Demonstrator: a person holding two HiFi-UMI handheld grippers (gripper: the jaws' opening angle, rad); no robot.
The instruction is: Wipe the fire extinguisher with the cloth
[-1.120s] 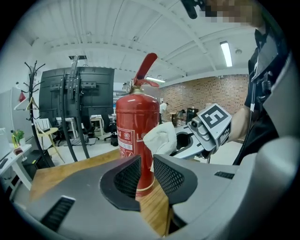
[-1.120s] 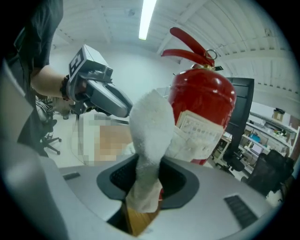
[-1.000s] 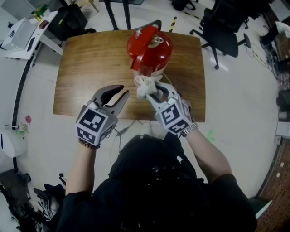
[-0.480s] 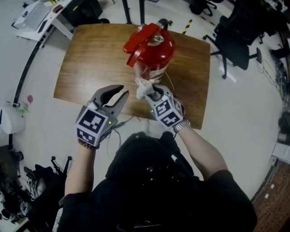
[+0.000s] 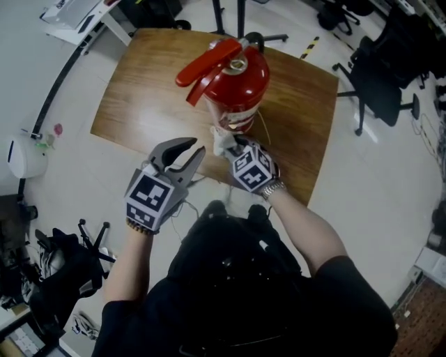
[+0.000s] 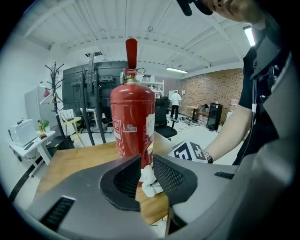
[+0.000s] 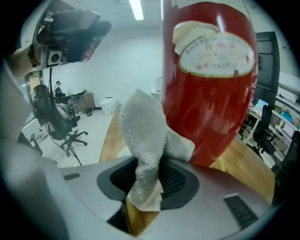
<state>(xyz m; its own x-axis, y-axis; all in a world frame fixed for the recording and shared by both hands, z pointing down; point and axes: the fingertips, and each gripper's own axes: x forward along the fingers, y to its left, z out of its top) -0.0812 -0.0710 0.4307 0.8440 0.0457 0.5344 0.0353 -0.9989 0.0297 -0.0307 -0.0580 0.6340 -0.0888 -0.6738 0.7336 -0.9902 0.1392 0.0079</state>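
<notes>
A red fire extinguisher (image 5: pixel 235 84) stands upright on the wooden table (image 5: pixel 146 104), its red lever (image 5: pixel 209 63) on top. My right gripper (image 5: pixel 228 145) is shut on a white cloth (image 5: pixel 221 138), which presses against the lower front of the cylinder. In the right gripper view the cloth (image 7: pixel 143 136) sticks up from between the jaws and touches the red body (image 7: pixel 211 89) below its round label. My left gripper (image 5: pixel 197 145) hovers open and empty to the left of the cloth, apart from the cylinder. In the left gripper view the extinguisher (image 6: pixel 133 117) rises beyond my left gripper (image 6: pixel 146 166).
The table's near edge (image 5: pixel 279 185) runs just under both grippers. Black office chairs (image 5: pixel 380 77) stand on the floor to the right. A white desk (image 5: pixel 77 10) is at the far left, and a black tripod (image 5: pixel 83 240) lies on the floor at the lower left.
My right gripper has slid the cloth down the front of the extinguisher toward its base. The left gripper has edged a little closer to the cylinder, still empty.
</notes>
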